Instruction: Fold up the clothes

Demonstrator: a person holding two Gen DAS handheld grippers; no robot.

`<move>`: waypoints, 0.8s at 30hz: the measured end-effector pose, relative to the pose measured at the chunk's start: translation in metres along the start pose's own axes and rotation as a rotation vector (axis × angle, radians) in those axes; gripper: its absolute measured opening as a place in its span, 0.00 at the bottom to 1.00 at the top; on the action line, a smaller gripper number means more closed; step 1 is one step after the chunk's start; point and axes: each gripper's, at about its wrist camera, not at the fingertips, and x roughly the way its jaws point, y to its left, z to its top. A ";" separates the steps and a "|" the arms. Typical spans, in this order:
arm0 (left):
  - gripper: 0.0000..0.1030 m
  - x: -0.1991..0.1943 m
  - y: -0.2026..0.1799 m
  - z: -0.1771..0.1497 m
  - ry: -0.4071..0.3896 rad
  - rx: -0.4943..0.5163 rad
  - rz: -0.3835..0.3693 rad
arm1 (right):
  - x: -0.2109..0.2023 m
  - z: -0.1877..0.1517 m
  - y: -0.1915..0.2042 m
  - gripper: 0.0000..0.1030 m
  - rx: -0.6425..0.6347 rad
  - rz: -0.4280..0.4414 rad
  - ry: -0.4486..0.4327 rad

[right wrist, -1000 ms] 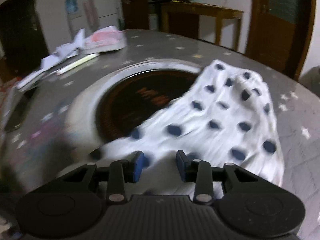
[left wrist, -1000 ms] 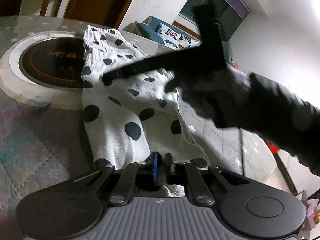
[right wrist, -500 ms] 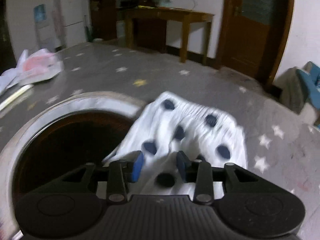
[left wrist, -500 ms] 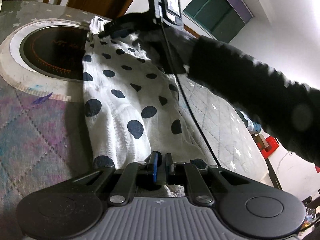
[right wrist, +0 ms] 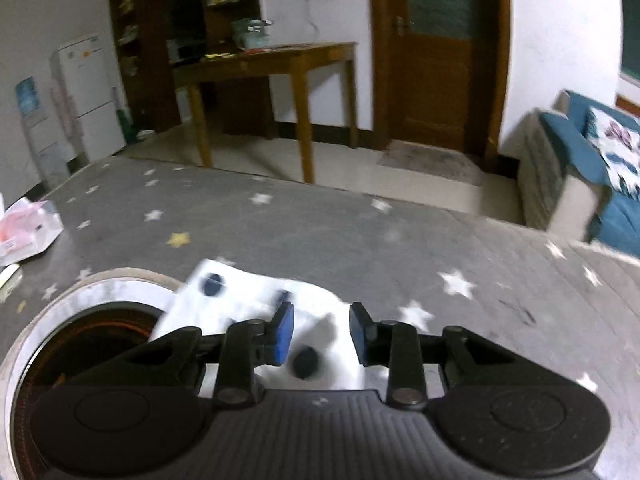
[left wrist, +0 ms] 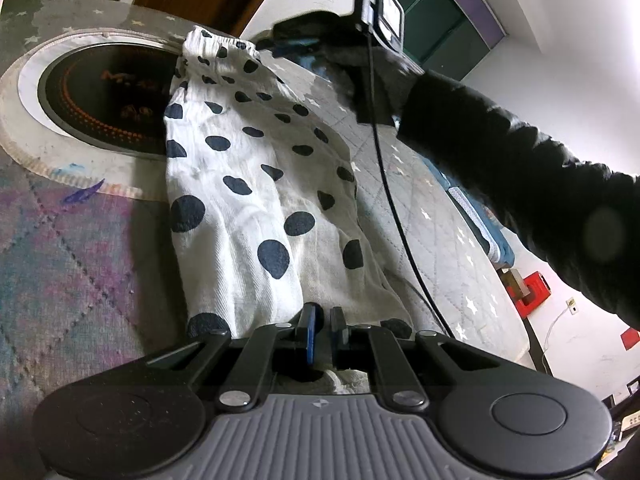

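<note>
Honestly, looks like a stretch-it-flat step ahead of the actual fold. Starting at the left gripper (left wrist: 323,330): got its fingers (left wrist: 309,332) squeezed almost together, clamped on the near hem of the polka-dot garment (left wrist: 248,184) down at 6 o'clock in the left wrist view, with a wad of cloth bunched just behind them. Probably pinning that end so nothing slides when the far end gets tugged.

Over to the right gripper (right wrist: 322,330): fingers (right wrist: 283,330) apart, have just been closing in, hovering over the elastic waistband end with white cloth and a dot showing in the gap. Can't see either pad actually pressing on fabric, so calling it not gripped yet. Seen from the left wrist view, sits up around 12 o'clock past the waistband, with a gloved hand (left wrist: 360,68) and black sleeve (left wrist: 520,168) coming in from 3 o'clock and a cable (left wrist: 384,184) dangling down across the cover.

Going outward: garment laid lengthwise from 6 up toward 11 o'clock, one edge draped over the round dark hotplate (left wrist: 104,96) at 10 o'clock, the rest lying on the quilted star-print table cover (left wrist: 420,220). Guessing the next bit needs a clean pinch on that waistband, not just the top layer, or else a lopsided fold.
</note>
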 end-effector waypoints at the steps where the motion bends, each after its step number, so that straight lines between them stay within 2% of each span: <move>1: 0.09 0.000 0.000 0.000 0.001 -0.001 0.000 | 0.000 -0.002 -0.006 0.27 0.020 0.010 0.001; 5: 0.09 0.002 0.000 0.003 0.008 -0.003 0.004 | 0.003 -0.007 -0.017 0.27 0.053 0.063 -0.009; 10: 0.09 0.002 -0.002 0.004 0.013 -0.004 0.011 | 0.017 -0.010 -0.005 0.27 0.028 0.061 0.016; 12: 0.09 0.002 -0.002 0.004 0.014 -0.006 0.014 | 0.022 -0.010 -0.003 0.20 0.020 0.045 0.022; 13: 0.09 0.002 -0.003 0.004 0.015 -0.006 0.015 | 0.022 -0.010 -0.002 0.10 0.020 0.045 0.017; 14: 0.09 0.002 -0.003 0.004 0.016 -0.006 0.015 | 0.022 -0.008 -0.003 0.07 0.026 0.048 0.011; 16: 0.09 0.002 -0.003 0.004 0.017 -0.007 0.016 | 0.019 -0.003 -0.004 0.04 0.021 0.047 -0.005; 21: 0.09 0.002 -0.003 0.005 0.020 -0.013 0.015 | 0.013 0.008 -0.008 0.04 -0.030 0.013 -0.032; 24: 0.09 0.002 -0.004 0.006 0.021 -0.016 0.016 | 0.019 0.005 -0.011 0.04 -0.049 -0.011 -0.008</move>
